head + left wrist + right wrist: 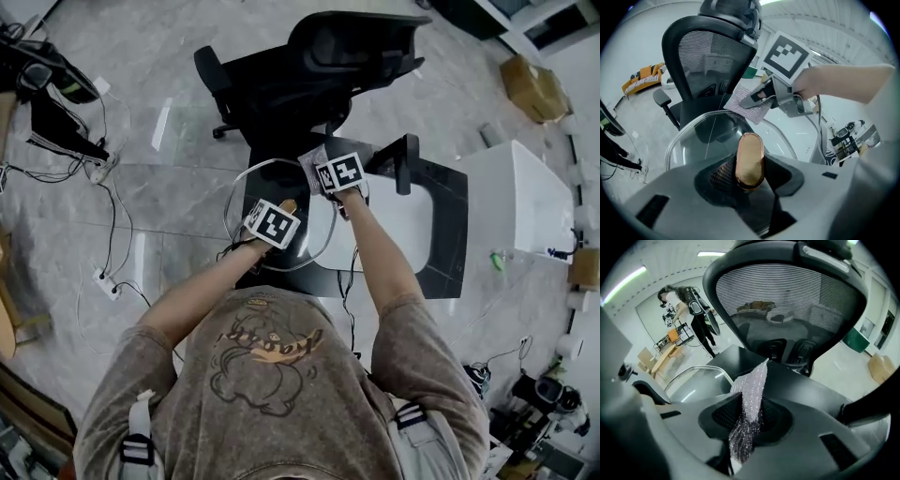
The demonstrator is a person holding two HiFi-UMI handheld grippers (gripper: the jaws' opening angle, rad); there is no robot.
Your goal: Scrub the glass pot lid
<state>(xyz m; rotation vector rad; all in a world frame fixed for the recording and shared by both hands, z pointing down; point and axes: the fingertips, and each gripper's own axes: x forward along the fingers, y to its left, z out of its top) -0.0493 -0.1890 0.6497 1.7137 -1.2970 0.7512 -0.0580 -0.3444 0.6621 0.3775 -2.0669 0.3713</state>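
- Both forearms (pixel 202 291) reach forward, side by side, above the dark worktop (pixel 452 220).
- The left gripper (pixel 749 174) has its jaws clamped on the copper knob (pixel 750 154) of the glass pot lid (pixel 705 138), which is held tilted.
- The right gripper (pixel 750 414) has its jaws pinching a silvery scrub cloth (pixel 753 390) near the lid's far rim.
- An office chair (pixel 323 61) stands beyond.

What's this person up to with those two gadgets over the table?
A person is cleaning a glass pot lid with two hand-held grippers. The left gripper holds the lid up by its copper-coloured knob, over the edge of a black table by an office chair. The right gripper pinches a silvery scrubbing cloth at the lid's far rim; whether it touches the glass is hard to tell.
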